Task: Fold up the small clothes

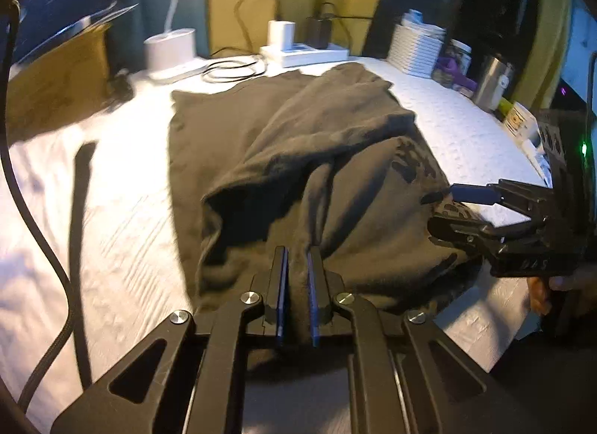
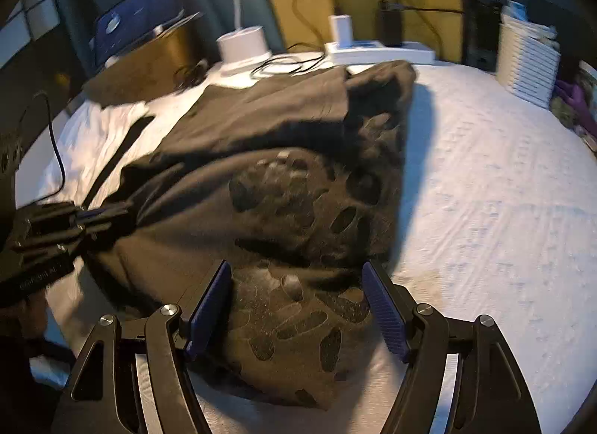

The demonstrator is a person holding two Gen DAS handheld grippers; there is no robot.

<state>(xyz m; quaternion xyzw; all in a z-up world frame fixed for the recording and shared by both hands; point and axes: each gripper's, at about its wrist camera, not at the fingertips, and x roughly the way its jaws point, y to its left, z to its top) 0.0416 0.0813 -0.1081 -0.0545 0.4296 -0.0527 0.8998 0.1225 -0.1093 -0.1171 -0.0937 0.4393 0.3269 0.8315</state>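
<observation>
1. My left jaws [image 1: 297,266] are pinched nearly closed on a ridge of the dark garment [image 1: 306,158] at its near edge; the cloth rises between the blue pads as a narrow pleat, so I have hold of it.

2. My right jaws [image 2: 296,284] stand wide open, straddling the near right corner of the same garment. The patterned cloth lies between the pads, but neither pad presses on it, so that side is not yet gripped.

3. The garment lies in the middle of the white tabletop [image 2: 485,191], its far edge near a white power strip [image 2: 380,51] and a coiled black cable [image 1: 231,70].

4. As I judge it, folding is at an early stage: the cloth is bunched, with loose humps and a part lapped over itself rather than flat, squared layers. One near corner is secured; the other still needs a grip, then the near edge must be carried over and smoothed.

5. The fabric looks soft, matte and limp, a grey-brown knit that drapes in deep rounded creases. The right part carries a mottled print of dark oval blotches.

6. The tabletop cover is white and finely textured, with faint wrinkles. A ribbed white basket [image 1: 416,47] and a metal cup [image 1: 492,81] stand at the far right edge, well apart from the garment.
</observation>
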